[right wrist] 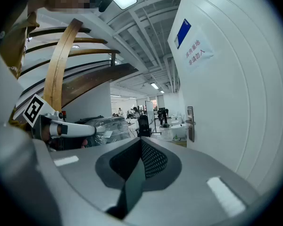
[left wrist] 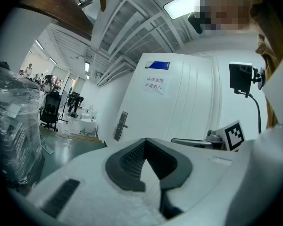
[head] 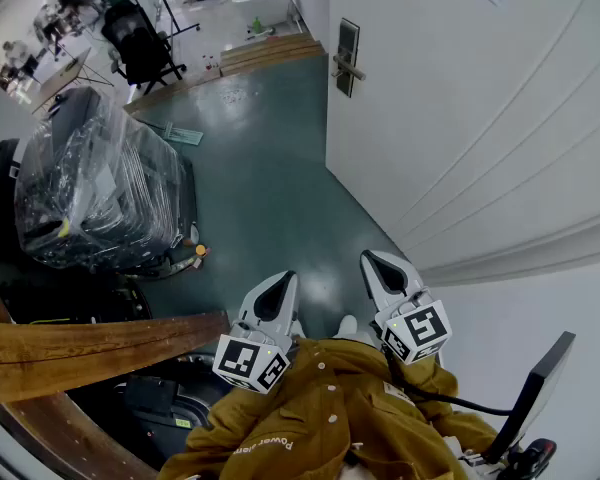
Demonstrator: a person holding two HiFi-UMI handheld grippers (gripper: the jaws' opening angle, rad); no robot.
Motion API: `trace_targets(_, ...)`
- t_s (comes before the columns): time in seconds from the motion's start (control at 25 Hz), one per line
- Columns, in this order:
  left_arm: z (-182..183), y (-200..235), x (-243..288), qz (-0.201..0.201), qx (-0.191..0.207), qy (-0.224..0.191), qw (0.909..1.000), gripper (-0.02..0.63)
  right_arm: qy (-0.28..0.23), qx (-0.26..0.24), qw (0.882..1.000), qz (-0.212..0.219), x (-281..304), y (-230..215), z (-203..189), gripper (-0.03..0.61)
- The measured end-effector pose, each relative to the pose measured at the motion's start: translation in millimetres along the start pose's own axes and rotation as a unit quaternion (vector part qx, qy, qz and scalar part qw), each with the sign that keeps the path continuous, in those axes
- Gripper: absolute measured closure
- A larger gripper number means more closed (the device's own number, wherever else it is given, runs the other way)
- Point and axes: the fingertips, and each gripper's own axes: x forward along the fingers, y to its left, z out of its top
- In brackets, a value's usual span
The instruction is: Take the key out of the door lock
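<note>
Dark metal door lock: upright plate with lever handle, set on the white door, upper centre of the head view (fine detail too small to read). Left hand-held gripper and right hand-held gripper: both clenched, empty, lower centre, well apart from the lock.

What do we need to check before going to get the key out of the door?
1. Left gripper empty: ok, jaws shut on nothing.
2. Right gripper empty: ok, jaws shut on nothing.
3. Dark lock plate with metal handle on the white door in sight: ok.
4. Key in the lock: cannot tell, too small to see.
5. Grippers close to the lock: not ok, both far from it.
</note>
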Motion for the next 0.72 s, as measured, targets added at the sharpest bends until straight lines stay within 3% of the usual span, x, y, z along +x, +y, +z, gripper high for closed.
trace_targets(0.52, 0, 7, -8, -0.012, -0.014, 0.011, 0.9998, 0.612, -0.005, 0.009, 1.000, 0.004, 5, 13, 0, 0.571)
trace_targets(0.6, 0, 11, -16, -0.011, -0.018, 0.011, 0.9997, 0.612, -0.015, 0.020, 1.000, 0.018, 8, 20, 3, 0.505)
trace_targets(0.72, 3, 31, -30, -0.005, -0.025, 0.010, 0.9996, 0.612, -0.018, 0.018, 1.000, -0.004, 21, 23, 4, 0.531)
